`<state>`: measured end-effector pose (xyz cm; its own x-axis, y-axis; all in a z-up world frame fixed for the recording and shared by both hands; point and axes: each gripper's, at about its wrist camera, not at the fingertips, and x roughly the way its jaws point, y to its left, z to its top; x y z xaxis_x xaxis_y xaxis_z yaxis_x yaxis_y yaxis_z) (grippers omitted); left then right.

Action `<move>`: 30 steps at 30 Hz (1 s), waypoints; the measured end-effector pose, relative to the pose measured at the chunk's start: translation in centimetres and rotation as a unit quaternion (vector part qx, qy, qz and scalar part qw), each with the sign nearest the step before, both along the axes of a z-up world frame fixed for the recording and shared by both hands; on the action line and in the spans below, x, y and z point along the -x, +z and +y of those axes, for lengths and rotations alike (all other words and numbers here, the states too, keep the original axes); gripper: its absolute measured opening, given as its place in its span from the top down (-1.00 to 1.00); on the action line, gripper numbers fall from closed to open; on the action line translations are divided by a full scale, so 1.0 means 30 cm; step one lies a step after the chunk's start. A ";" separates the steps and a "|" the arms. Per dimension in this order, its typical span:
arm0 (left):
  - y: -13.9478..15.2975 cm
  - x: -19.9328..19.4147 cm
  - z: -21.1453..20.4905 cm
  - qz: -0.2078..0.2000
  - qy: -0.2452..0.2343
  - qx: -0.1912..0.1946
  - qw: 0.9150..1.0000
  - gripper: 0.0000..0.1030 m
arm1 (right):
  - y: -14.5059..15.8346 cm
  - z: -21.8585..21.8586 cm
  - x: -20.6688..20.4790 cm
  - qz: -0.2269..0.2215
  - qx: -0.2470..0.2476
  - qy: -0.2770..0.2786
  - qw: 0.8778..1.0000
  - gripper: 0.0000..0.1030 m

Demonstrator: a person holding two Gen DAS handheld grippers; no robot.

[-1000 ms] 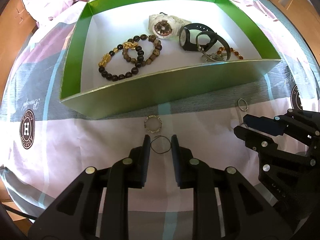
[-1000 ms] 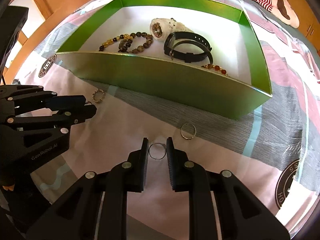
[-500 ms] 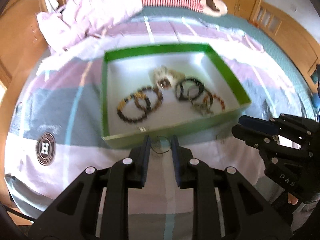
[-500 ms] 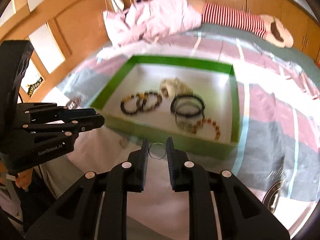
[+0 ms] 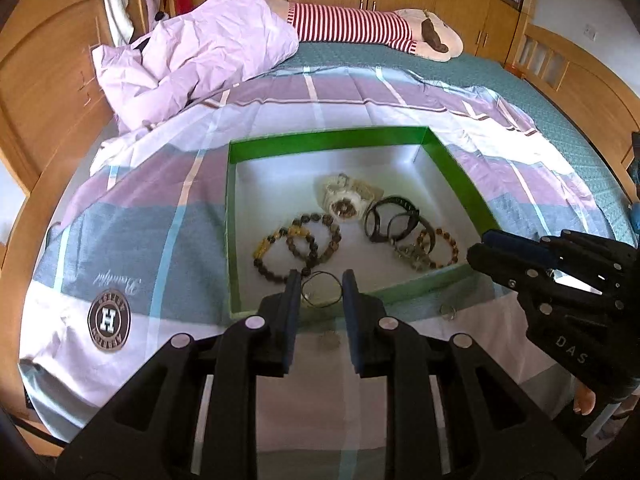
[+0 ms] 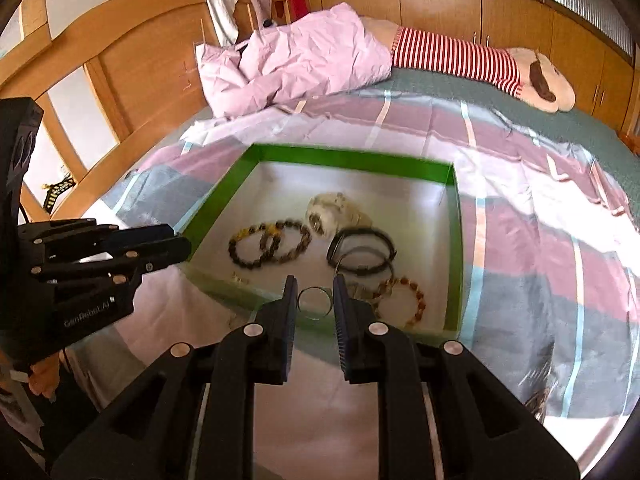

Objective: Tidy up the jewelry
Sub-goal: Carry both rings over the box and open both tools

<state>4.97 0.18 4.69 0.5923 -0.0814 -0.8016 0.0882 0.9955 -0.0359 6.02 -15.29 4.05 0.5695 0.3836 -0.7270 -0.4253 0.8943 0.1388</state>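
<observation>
My left gripper (image 5: 321, 280) is shut on a thin dark wire ring (image 5: 321, 290), held in the air over the near wall of the green box (image 5: 328, 139). My right gripper (image 6: 315, 286) is shut on a silver ring (image 6: 315, 301), also lifted above the box's near wall (image 6: 352, 158). Inside the box lie beaded bracelets (image 5: 298, 245), a white watch (image 5: 345, 201), a black watch (image 5: 394, 220) and an amber bracelet (image 5: 445, 249). Each gripper shows in the other's view: the right one (image 5: 479, 246), the left one (image 6: 180, 240).
The box sits on a striped purple, grey and white sheet (image 5: 132, 220) on a bed. A loose ring (image 5: 449, 312) lies on the sheet just outside the box's near right corner. A crumpled pink duvet (image 5: 200, 52) and a striped plush toy (image 5: 360, 26) lie at the back.
Both grippers have risen off the sheet with their rings and tilted upward. The box now appears smaller and farther below, and the far end of the bed has come into view.
</observation>
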 end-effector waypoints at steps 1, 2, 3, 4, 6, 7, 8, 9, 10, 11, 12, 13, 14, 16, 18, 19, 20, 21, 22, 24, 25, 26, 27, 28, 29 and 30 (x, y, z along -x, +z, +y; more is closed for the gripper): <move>0.007 -0.021 0.001 -0.006 0.002 0.005 1.000 0.59 | 0.004 -0.005 -0.020 -0.002 -0.007 -0.003 1.000 0.64; 0.009 -0.044 0.005 -0.010 0.006 0.011 1.000 0.59 | 0.005 -0.012 -0.046 -0.003 -0.015 -0.009 1.000 0.64; 0.008 -0.064 0.008 -0.012 0.010 0.014 1.000 0.59 | 0.001 -0.018 -0.067 -0.005 -0.020 -0.014 1.000 0.64; -0.001 -0.092 0.015 -0.012 0.016 0.019 1.000 0.59 | -0.008 -0.023 -0.085 -0.005 -0.022 -0.017 1.000 0.64; -0.035 -0.143 0.028 -0.001 0.033 0.024 0.999 0.59 | -0.044 -0.032 -0.120 0.002 -0.020 -0.025 0.999 0.64; -0.052 -0.162 0.029 0.005 0.039 0.025 0.999 0.59 | -0.072 -0.036 -0.136 0.011 -0.019 -0.030 0.999 0.64; -0.066 -0.177 0.030 0.009 0.041 0.025 0.999 0.59 | -0.090 -0.038 -0.144 0.017 -0.017 -0.032 0.999 0.64; -0.084 -0.192 0.030 0.011 0.043 0.023 0.999 0.59 | -0.107 -0.039 -0.153 0.022 -0.014 -0.034 0.999 0.64; -0.095 -0.199 0.030 0.012 0.046 0.021 0.999 0.59 | -0.123 -0.037 -0.160 0.026 -0.009 -0.036 0.999 0.64; -0.112 -0.208 0.032 0.016 0.051 0.017 0.998 0.59 | -0.141 -0.034 -0.169 0.031 -0.004 -0.038 0.999 0.64; -0.129 -0.214 0.032 0.022 0.054 0.015 0.998 0.59 | -0.152 -0.033 -0.175 0.034 -0.001 -0.040 0.999 0.64; -0.140 -0.216 0.032 0.027 0.055 0.016 0.998 0.59 | -0.163 -0.031 -0.181 0.038 0.001 -0.042 0.998 0.64; -0.154 -0.219 0.029 0.034 0.054 0.018 0.998 0.59 | -0.175 -0.029 -0.185 0.043 0.004 -0.043 0.998 0.64; -0.168 -0.220 0.023 0.040 0.051 0.015 0.998 0.58 | -0.186 -0.023 -0.187 0.046 0.014 -0.051 0.998 0.62; -0.176 -0.218 0.020 0.041 0.051 0.009 0.998 0.49 | -0.184 -0.027 -0.183 0.048 0.009 -0.053 0.997 0.39; -0.174 -0.214 0.019 0.041 0.051 0.010 0.998 0.30 | -0.178 -0.032 -0.178 0.046 0.005 -0.055 0.997 0.21; -0.169 -0.209 0.020 0.040 0.052 0.013 0.998 0.21 | -0.164 -0.040 -0.163 0.041 -0.001 -0.057 0.998 0.19; -0.160 -0.201 0.022 0.037 0.054 0.016 0.998 0.14 | -0.153 -0.046 -0.150 0.039 -0.003 -0.056 0.998 0.19; -0.148 -0.190 0.024 0.032 0.056 0.018 0.998 0.14 | -0.141 -0.051 -0.139 0.037 -0.005 -0.054 0.998 0.19; -0.120 -0.161 0.020 0.025 0.053 0.018 0.998 0.14 | -0.110 -0.065 -0.097 0.032 -0.009 -0.049 0.998 0.19; -0.109 -0.147 0.017 0.023 0.052 0.016 0.998 0.13 | -0.097 -0.071 -0.077 0.031 -0.009 -0.045 0.998 0.16; -0.096 -0.129 0.014 0.021 0.051 0.013 0.998 0.11 | -0.085 -0.075 -0.054 0.031 -0.008 -0.040 0.999 0.11; -0.086 -0.109 0.011 0.022 0.050 0.010 0.998 0.08 | -0.080 -0.077 -0.037 0.032 -0.008 -0.035 0.999 0.09; -0.081 -0.094 0.009 0.023 0.050 0.008 0.998 0.07 | -0.079 -0.079 -0.017 0.038 -0.009 -0.026 0.999 0.06; -0.074 -0.075 0.010 0.023 0.048 0.008 0.999 0.07 | -0.083 -0.078 -0.005 0.044 -0.009 -0.019 0.999 0.05; -0.065 -0.056 0.010 0.021 0.046 0.010 0.999 0.07 | -0.089 -0.076 0.007 0.051 -0.007 -0.014 0.999 0.05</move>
<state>6.65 0.47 2.73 0.5635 -0.0451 -0.8249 -0.0055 0.9983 -0.0583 5.82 -17.56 1.39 0.5029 0.3787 -0.7769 -0.3830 0.9035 0.1925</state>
